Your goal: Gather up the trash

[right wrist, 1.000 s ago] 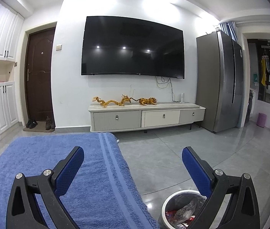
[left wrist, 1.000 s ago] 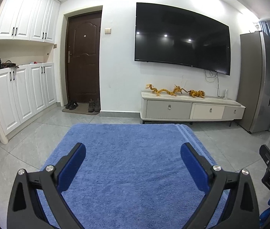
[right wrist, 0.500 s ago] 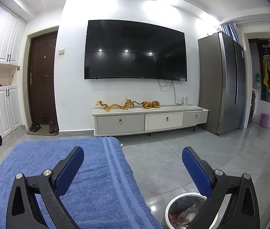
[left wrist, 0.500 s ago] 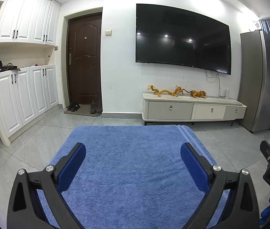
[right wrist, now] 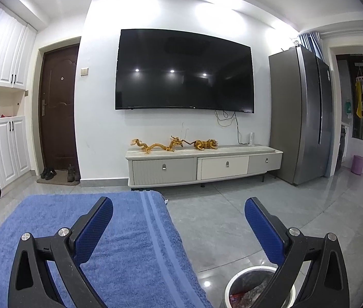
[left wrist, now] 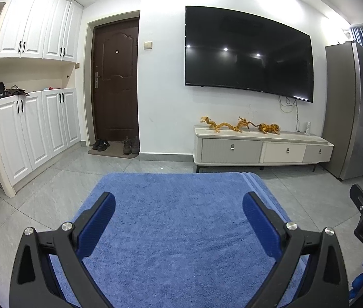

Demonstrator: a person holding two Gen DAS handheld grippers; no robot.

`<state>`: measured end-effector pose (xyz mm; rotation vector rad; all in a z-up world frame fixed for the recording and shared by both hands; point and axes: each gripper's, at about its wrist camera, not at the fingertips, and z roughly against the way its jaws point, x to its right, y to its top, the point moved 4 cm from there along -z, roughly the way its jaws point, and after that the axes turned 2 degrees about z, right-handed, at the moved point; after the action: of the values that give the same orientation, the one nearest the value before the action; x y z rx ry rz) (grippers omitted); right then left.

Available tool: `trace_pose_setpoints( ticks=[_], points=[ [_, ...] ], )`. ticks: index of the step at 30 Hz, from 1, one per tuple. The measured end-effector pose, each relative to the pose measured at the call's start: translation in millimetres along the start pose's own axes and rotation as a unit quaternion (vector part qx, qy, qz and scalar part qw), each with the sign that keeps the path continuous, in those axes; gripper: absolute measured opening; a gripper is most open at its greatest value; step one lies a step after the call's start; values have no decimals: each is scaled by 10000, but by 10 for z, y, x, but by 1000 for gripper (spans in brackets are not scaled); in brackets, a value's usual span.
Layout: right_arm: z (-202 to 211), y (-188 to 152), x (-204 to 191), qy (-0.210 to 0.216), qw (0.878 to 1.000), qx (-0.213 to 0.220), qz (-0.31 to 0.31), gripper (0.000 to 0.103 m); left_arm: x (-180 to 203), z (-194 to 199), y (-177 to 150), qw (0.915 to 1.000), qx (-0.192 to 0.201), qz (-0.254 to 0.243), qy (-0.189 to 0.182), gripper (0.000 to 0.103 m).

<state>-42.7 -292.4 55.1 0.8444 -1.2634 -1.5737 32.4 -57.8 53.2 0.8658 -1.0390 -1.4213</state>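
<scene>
1. Change: both wrist views are pitched up slightly compared with a second ago. In the right view the TV console (right wrist: 204, 164) sits lower in frame and less of the bin (right wrist: 252, 288) is seen. In the left view the framing is shifted the same way, only mildly.
2. Left gripper (left wrist: 179, 213): fingers spread wide, nothing held between the pads. It is held over the blue towel (left wrist: 181, 231).
3. Right gripper (right wrist: 179, 218): also spread wide and unloaded. It is positioned over the towel's striped edge, with the bin just below its right finger.
4. Task items: no loose trash is seen on the towel or on the grey floor (right wrist: 232, 218). Crumpled wrappers and clear film are visible inside the bin.
5. Judgement: collection appears finished, or no target is in view; the upward tilt is read as a retreat or idle pose.
6. Materials: towel is looped terry, soft, matte, with woven stripes near the edge. Floor tiles are glossy and reflective. Bin is round, white-rimmed, lined with a thin bag. Finger pads are blue with a fine knurled grip texture on black rigid arms.
</scene>
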Motion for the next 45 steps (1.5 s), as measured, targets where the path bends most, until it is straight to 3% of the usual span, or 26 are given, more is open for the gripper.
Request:
trace_pose_setpoints(
  ticks=[12,32,45],
  points=[
    [-28,105,-33,12,10000,74,23,103,-62,23,155,9999,117,4,22,100],
    [-122,78,-19,-86,9999,-111,13,103,-50,-141,154,9997,29,-61,-230,100],
    [-242,54,-100,-1,9998,-111,153,103,-68,-291,101,9998,-70,-41,-167,100]
  ],
)
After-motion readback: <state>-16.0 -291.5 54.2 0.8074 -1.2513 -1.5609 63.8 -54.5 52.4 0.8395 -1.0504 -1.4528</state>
